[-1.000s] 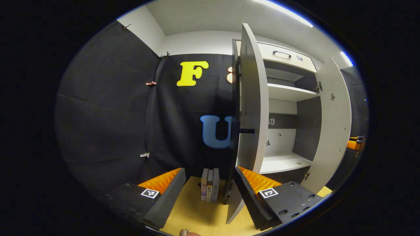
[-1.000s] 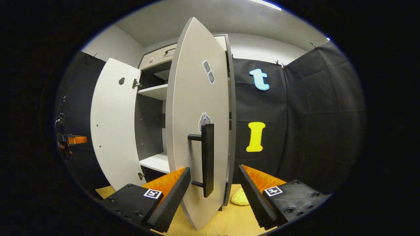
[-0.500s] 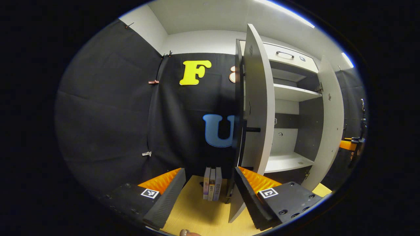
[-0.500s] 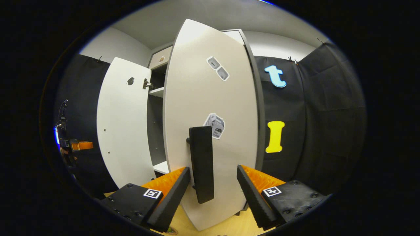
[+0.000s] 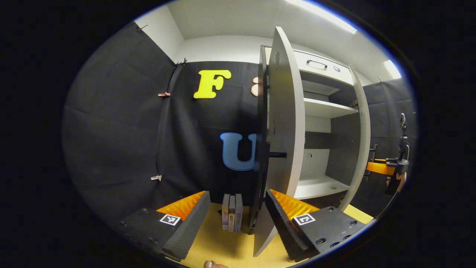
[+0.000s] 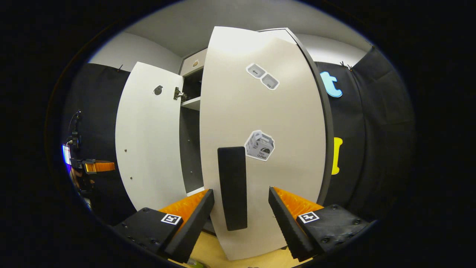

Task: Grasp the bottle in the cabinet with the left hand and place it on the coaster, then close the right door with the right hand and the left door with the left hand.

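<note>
Right gripper view is showing the right gripper (image 6: 241,208) with fingers spread wide and gripping nothing, straddling the black handle (image 6: 232,188) of the right door (image 6: 260,123), which is standing partly closed. The left door (image 6: 148,137) is standing open, so both closures are judged unfinished. Left gripper view is showing the left gripper (image 5: 238,216) equally wide and empty. The cabinet (image 5: 319,184) shelves are holding no bottle; bottle and coaster cannot be located. Books (image 5: 231,217) are standing outside.

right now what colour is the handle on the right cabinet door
Black, a vertical bar handle; the right gripper view shows it best.
</note>
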The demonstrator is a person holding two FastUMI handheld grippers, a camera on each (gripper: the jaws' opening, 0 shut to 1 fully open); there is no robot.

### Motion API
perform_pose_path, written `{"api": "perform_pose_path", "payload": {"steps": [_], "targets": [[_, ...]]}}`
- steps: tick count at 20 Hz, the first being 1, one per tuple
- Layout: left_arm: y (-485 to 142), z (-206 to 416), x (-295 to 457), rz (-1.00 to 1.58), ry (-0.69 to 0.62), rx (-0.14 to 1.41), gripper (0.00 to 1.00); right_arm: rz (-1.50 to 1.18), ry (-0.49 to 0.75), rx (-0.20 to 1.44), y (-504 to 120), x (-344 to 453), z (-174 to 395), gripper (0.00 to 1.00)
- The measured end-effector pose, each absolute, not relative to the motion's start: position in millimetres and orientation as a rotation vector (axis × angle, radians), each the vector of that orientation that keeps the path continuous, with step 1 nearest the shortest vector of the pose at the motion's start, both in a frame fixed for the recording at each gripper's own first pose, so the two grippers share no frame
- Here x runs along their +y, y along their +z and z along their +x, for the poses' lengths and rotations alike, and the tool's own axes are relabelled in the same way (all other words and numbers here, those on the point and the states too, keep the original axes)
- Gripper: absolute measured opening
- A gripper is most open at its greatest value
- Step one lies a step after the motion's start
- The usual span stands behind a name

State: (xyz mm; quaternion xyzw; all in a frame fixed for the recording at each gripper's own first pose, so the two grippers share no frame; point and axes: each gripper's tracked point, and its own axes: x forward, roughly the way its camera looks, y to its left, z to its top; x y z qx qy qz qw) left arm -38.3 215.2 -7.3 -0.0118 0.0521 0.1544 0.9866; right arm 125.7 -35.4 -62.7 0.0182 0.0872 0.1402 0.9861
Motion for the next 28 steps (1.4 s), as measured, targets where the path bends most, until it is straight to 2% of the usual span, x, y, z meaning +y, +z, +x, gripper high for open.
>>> {"api": "perform_pose_path", "payload": {"steps": [14,25,27,28], "targets": [[0.3,-8.4,198.6,0.019,0.142,0.07,0.93,0.01,0.152,0.164,-48.3,-62.6,80.3,0.98],[-2.2,16.2,155.0,0.018,0.014,0.065,0.93,0.011,0.141,0.176,-44.1,-79.4,65.6,0.98],[-2.1,21.9,149.0,0.003,-0.001,0.066,0.89,0.016,0.137,0.178,-44.0,-85.9,64.7,0.98],[-5.0,21.3,141.6,-0.014,-0.009,0.067,0.93,0.02,0.135,0.179,-43.9,-89.2,64.7,0.98]]}}
